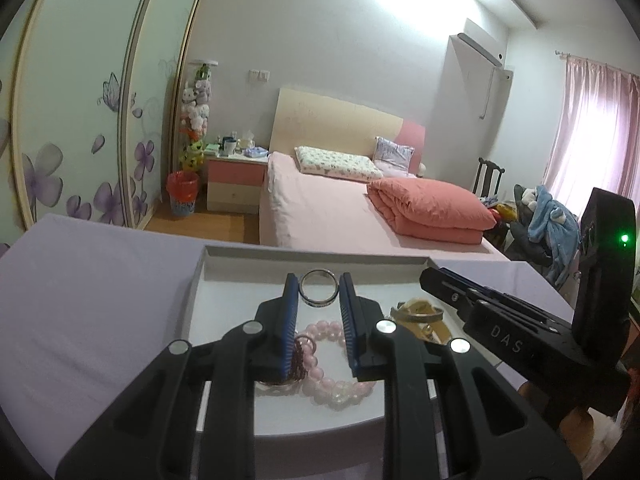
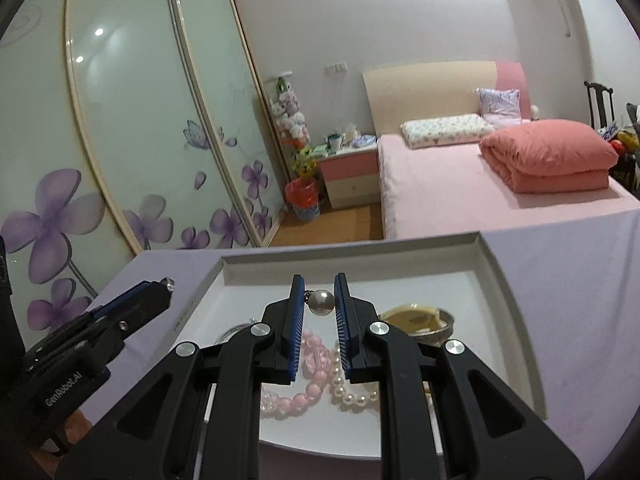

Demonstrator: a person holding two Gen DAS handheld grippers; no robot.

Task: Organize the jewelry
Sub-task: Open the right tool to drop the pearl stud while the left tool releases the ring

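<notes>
A white shallow box (image 1: pixel 248 254) sits on a lavender table. My left gripper (image 1: pixel 319 289) is shut on a silver ring (image 1: pixel 318 288) and holds it above the box. Below lie a pink bead bracelet (image 1: pixel 334 386), a dark red bead bracelet (image 1: pixel 302 354) and a tan leather band (image 1: pixel 418 312). My right gripper (image 2: pixel 320 300) is shut on a large pearl (image 2: pixel 321 302) with a metal fitting, over the same box (image 2: pixel 486 258). Under it lie the pink bracelet (image 2: pixel 298 398), a white pearl strand (image 2: pixel 352 390) and the tan band (image 2: pixel 416 318).
The right gripper body (image 1: pixel 516 332) shows at the right of the left wrist view; the left gripper (image 2: pixel 104 320) shows at the left of the right wrist view. Beyond the table are a pink bed (image 1: pixel 332 208), a nightstand (image 1: pixel 236 180) and sliding wardrobe doors (image 2: pixel 140 120).
</notes>
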